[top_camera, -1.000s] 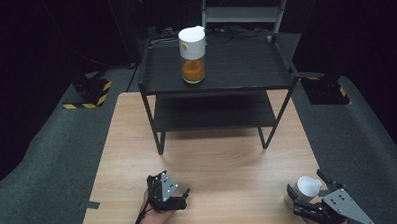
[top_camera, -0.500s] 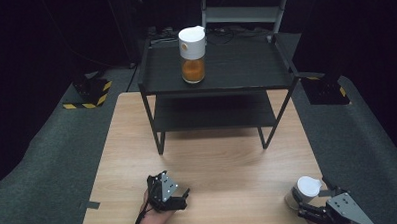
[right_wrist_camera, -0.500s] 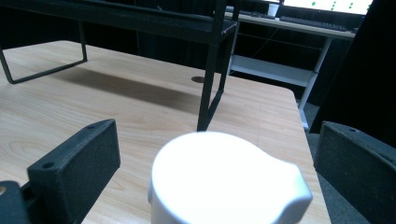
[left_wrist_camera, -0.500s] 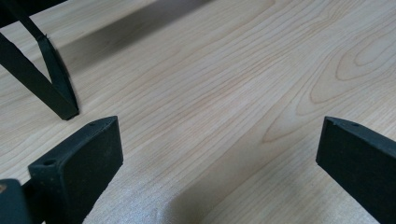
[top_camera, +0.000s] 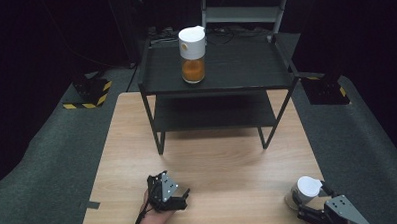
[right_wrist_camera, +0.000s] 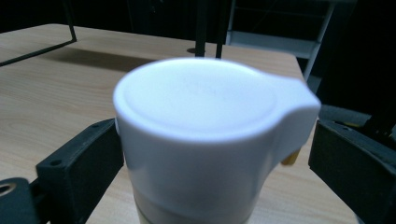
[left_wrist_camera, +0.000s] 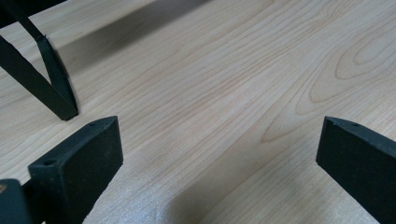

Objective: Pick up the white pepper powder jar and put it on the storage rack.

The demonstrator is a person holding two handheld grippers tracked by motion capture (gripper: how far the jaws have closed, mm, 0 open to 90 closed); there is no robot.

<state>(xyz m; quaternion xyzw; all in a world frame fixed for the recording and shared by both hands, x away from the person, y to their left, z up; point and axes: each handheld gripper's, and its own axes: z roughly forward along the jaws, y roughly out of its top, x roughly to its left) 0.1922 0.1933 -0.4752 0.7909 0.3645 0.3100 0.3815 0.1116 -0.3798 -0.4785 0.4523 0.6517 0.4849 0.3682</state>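
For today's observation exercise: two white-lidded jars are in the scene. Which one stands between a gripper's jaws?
The jar on the table's near right corner, between the right gripper jaws. The other jar, with orange contents, stands on the black shelf's top, far from both grippers.

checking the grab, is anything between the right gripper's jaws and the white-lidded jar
Nothing visible is. The white-lidded jar already sits between the jaws of the right gripper, which have just been closing. One jaw is at the lid's side; a small gap remains at the other.

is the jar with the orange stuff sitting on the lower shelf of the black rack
No, the jar with the orange filling stands on the top shelf of the black rack in the high view.
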